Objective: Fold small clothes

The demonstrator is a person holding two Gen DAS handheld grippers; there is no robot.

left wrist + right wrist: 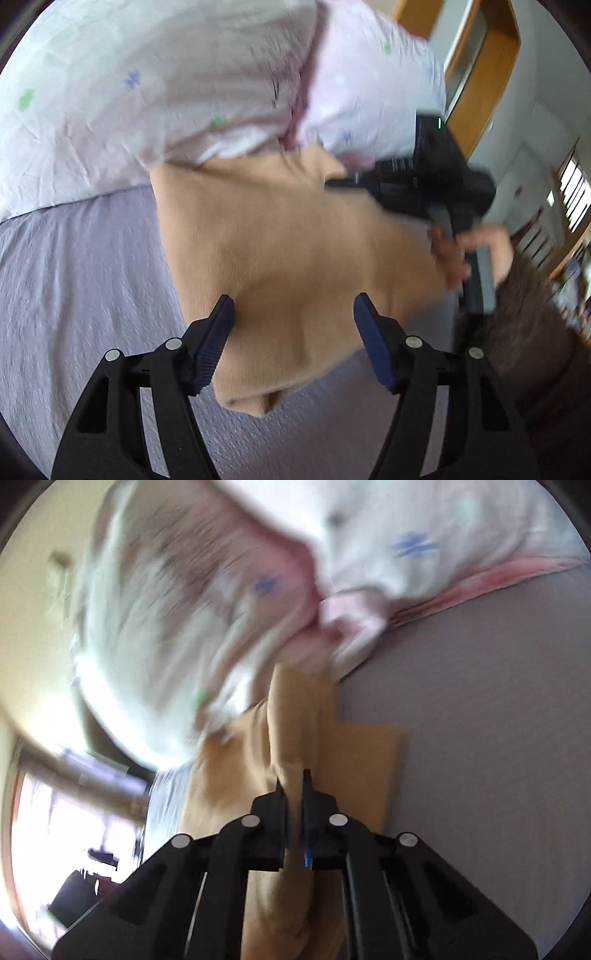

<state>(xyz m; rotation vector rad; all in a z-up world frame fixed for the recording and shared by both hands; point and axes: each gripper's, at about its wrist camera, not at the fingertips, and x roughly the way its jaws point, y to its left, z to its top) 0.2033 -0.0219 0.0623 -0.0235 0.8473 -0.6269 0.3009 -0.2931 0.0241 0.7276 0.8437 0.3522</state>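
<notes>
A tan garment [280, 258] lies on the lilac bed sheet [81, 280], partly lifted at its right side. My left gripper [293, 321] is open, its blue pads apart just above the garment's near part, holding nothing. My right gripper [293, 777] is shut on a raised fold of the tan garment [291, 716]. In the left wrist view the right gripper [347, 182] shows at the garment's far right edge, held by a hand [476, 254].
A white floral duvet [192, 88] is bunched at the far side of the bed, touching the garment's far edge; it also shows in the right wrist view [221, 602]. A wooden door frame [487, 74] and room floor lie to the right.
</notes>
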